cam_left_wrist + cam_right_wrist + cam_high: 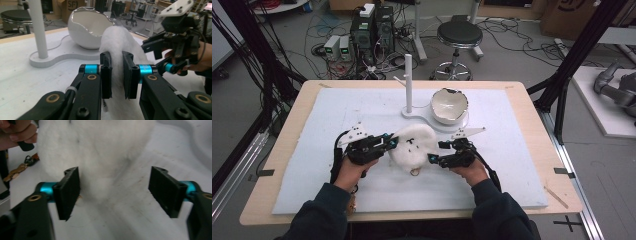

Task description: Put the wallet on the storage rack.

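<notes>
A white fluffy plush toy lies on the white mat in front of me. My left gripper comes in from its left and is shut on a fold of the fur; in the left gripper view both pads press into the plush. My right gripper sits at the toy's right side. Its jaws stand wide open in the right gripper view, with the plush just ahead and one pad near the fur. The right gripper also shows beyond the toy.
A white egg-shaped bowl with a jagged rim rests on a flat white base that carries an upright post, just behind the toy. A small metal clasp lies beside the plush. The mat covers the wooden table.
</notes>
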`<state>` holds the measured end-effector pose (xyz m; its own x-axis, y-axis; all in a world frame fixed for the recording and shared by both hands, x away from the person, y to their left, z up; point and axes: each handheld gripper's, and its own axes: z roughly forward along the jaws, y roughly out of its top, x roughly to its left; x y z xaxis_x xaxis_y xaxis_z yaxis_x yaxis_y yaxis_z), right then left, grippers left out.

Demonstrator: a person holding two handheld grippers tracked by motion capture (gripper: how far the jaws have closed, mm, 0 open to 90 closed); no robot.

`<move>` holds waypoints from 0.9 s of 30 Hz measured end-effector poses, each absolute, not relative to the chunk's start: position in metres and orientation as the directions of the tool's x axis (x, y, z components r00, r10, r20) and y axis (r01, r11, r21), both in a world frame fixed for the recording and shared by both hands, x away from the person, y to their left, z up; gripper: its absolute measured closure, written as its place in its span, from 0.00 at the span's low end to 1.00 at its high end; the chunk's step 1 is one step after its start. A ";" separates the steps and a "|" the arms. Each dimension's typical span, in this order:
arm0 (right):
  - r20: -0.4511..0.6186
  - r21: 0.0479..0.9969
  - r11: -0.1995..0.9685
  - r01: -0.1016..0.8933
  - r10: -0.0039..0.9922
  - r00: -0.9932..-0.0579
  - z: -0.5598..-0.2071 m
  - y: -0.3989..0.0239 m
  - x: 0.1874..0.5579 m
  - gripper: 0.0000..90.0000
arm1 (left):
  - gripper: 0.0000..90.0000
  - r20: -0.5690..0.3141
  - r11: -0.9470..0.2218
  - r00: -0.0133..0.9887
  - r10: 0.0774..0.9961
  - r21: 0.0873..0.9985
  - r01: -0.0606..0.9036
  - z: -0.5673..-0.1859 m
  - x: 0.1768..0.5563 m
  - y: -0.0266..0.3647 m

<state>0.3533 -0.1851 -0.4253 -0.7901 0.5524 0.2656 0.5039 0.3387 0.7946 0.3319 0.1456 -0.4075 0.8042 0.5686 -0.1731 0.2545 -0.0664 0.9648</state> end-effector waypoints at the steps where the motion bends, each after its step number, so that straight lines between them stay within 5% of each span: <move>1: 0.288 0.783 0.343 0.519 0.540 -0.791 -0.427 -0.183 0.354 0.39 | 0.88 -0.176 -0.068 0.804 0.567 0.964 0.259 -0.408 0.332 0.145; 4: 0.253 0.768 0.396 0.504 0.536 -0.806 -0.424 -0.181 0.352 0.77 | 0.86 -0.187 -0.078 0.802 0.567 0.958 0.278 -0.410 0.333 0.144; 8: 0.218 0.802 0.371 0.467 0.547 -0.808 -0.417 -0.188 0.350 0.87 | 0.82 -0.204 -0.128 0.792 0.576 0.934 0.334 -0.415 0.335 0.143; 11: 0.197 0.841 0.330 0.428 0.550 -0.812 -0.409 -0.197 0.348 0.89 | 0.76 -0.218 -0.170 0.792 0.570 0.912 0.373 -0.419 0.337 0.140; 15: 0.185 0.875 0.305 0.376 0.506 -0.842 -0.401 -0.201 0.344 0.91 | 0.52 -0.217 -0.195 0.771 0.598 0.894 0.403 -0.422 0.340 0.138; 18: 0.158 0.885 0.317 0.340 0.482 -0.862 -0.398 -0.200 0.341 0.92 | 0.47 -0.230 -0.157 0.752 0.618 0.901 0.405 -0.421 0.343 0.145; 23: 0.162 0.893 0.314 0.321 0.442 -0.882 -0.397 -0.199 0.340 0.92 | 0.49 -0.227 -0.199 0.778 0.586 0.890 0.410 -0.424 0.344 0.142; 27: 0.178 0.893 0.308 0.327 0.425 -0.887 -0.397 -0.199 0.340 0.92 | 0.75 -0.163 -0.253 0.787 0.594 0.891 0.376 -0.425 0.341 0.136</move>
<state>0.3404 -0.1992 -0.3968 -0.8875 0.4251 0.1780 0.3268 0.3084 0.8934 0.3406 0.1358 -0.4250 0.7875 0.5944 -0.1631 0.3758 -0.2532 0.8914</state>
